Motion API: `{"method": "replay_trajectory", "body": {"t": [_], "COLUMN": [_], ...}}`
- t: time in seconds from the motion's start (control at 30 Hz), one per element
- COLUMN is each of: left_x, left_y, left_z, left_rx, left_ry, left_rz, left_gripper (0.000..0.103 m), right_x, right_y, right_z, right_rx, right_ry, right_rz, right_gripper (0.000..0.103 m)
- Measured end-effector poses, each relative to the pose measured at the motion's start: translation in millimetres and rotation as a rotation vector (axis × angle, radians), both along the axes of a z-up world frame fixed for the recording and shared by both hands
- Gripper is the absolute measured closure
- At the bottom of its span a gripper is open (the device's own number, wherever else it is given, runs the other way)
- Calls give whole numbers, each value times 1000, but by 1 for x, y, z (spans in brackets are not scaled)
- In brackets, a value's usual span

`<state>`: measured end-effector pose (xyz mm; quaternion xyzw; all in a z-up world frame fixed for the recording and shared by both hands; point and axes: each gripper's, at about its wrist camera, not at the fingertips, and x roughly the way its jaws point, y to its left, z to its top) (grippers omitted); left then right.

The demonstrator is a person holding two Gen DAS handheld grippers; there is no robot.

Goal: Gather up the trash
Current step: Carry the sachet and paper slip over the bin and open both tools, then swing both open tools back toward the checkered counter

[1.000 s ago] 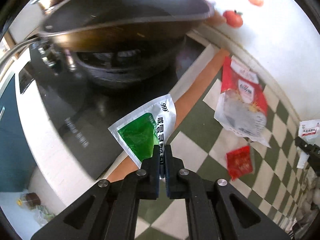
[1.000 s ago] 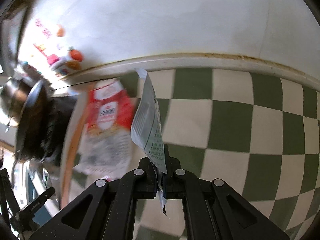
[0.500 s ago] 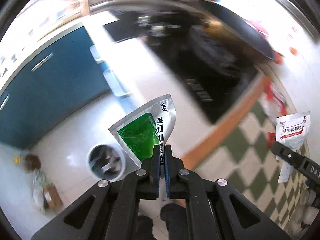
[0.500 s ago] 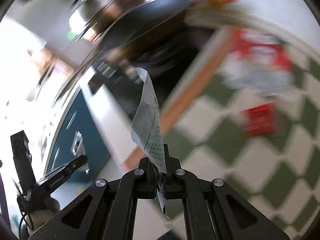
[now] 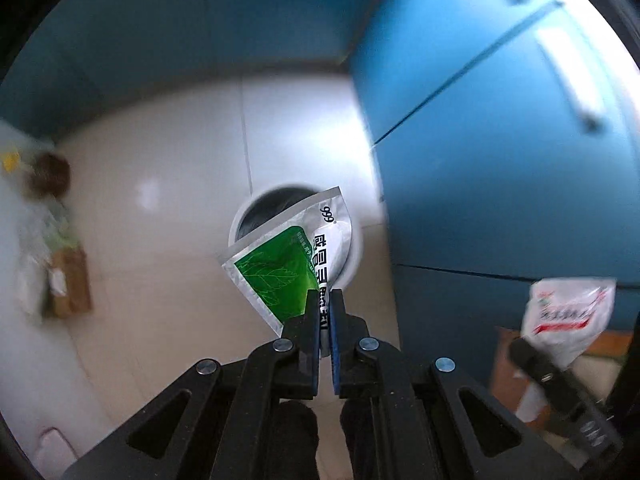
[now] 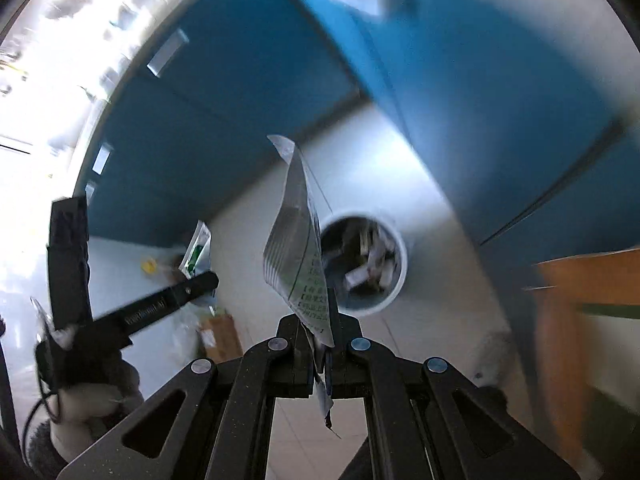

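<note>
Jaws of left gripper (image 5: 325,300) clenched on green sachet (image 5: 280,268), right gripper (image 6: 320,320) pinching white packet (image 6: 298,248), bin (image 6: 394,256) rim below, cabinets (image 5: 500,160) close beside.

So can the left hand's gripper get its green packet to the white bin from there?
Probably yes. The left gripper is shut on the green packet, and the white bin stands open on the floor just beyond it, with nothing in between. Blur hides the exact gap.
</note>
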<state>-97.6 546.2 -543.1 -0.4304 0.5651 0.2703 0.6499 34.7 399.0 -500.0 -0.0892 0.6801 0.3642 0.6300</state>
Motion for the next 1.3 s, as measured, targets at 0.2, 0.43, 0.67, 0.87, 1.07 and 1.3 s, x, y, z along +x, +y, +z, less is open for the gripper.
{"method": "replay_trajectory", "body": {"t": [0.2,0.43,0.67,0.87,1.07,1.3], "left_x": [-16,-17,-16,-29,-47,-58], "left_y": [24,31,36,37,23,-5], "left_z": [-177,-275,-269,-227,-151,-46], "left_rx": [-186,-219,-104,13,132,208], "left_ry": [-14,41,108,166,188,197], "left_rz": [55,41,11,-4,-18,15], "left_gripper": [101,83,19,3,3,3], "right_x": [-13,-23,-14,-4,-12,-31], "right_y": [25,51,69,66,61,60], "right_z": [-212,-329,-347,-308,-239,-118], "right_rx": [-93,-158,-248,-292,-343,-300], "right_ry": [124,145,104,7,-130,-231], "right_rz": [10,122,146,173,253,299], "right_gripper": [100,99,63,26,0,0]}}
